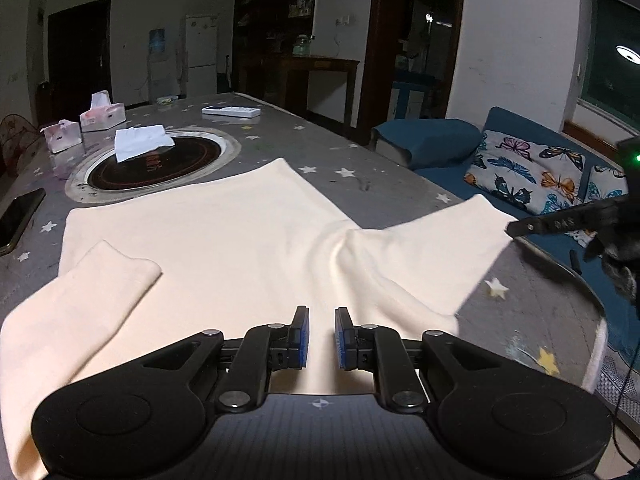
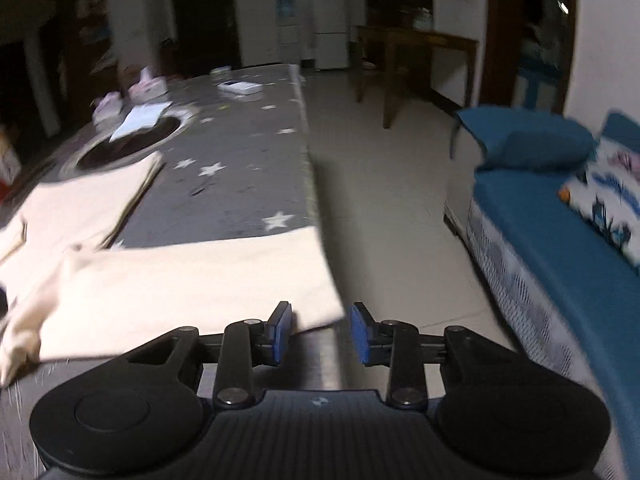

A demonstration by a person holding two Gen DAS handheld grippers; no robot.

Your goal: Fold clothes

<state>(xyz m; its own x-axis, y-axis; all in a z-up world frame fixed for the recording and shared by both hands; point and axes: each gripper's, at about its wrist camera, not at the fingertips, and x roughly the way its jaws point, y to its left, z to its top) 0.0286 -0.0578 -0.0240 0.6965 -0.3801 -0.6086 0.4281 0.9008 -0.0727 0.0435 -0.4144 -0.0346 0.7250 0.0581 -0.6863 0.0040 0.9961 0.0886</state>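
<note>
A cream shirt (image 1: pixel 224 232) lies spread on the grey star-patterned table (image 1: pixel 328 148). Its left sleeve (image 1: pixel 100 280) is turned in over the body. Low over the shirt's near edge my left gripper (image 1: pixel 322 336) is open, its blue pads (image 1: pixel 301 336) apart with only flat cloth beneath. The right sleeve (image 1: pixel 424 248) stretches out toward the table's right edge, where my right gripper (image 1: pixel 516 229) meets its end. In the right wrist view the right gripper (image 2: pixel 320 332) is open, and the sleeve (image 2: pixel 192 280) has its corner reaching between the spread fingers. That view is motion-blurred.
Beyond the shirt a round inset hob (image 1: pixel 152 168) carries a white tissue (image 1: pixel 140 142). Tissue boxes (image 1: pixel 102 114), a white remote (image 1: pixel 231 111) and a phone (image 1: pixel 20 216) lie further off. A blue sofa (image 2: pixel 560 248) with a butterfly cushion (image 1: pixel 524 172) stands across a strip of floor (image 2: pixel 392 200).
</note>
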